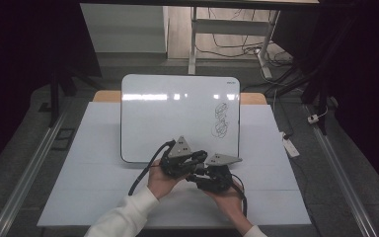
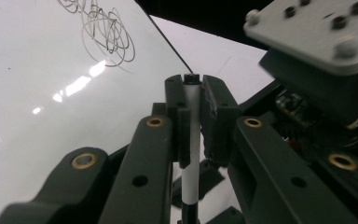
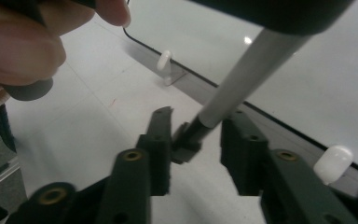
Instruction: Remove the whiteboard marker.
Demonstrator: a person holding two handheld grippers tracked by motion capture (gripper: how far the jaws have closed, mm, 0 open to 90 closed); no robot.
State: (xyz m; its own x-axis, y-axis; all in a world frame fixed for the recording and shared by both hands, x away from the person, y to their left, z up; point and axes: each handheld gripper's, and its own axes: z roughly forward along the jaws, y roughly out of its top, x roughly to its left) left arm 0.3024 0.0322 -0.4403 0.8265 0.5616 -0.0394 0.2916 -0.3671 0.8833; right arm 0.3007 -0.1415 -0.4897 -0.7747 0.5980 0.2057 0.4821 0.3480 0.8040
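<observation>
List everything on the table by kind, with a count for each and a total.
Whiteboard: 1
Marker, white barrel with black ends, clamped in the left gripper: 1
Hand-held grippers, left and right gripper: 2
Total: 4

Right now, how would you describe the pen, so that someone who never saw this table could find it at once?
Start at the whiteboard lying on the table. Just below its near edge, two hands hold the grippers close together. The pen is the thin white stick with black ends, clamped in the left gripper; its lower black end reaches between the open jaws of the right gripper.
</observation>
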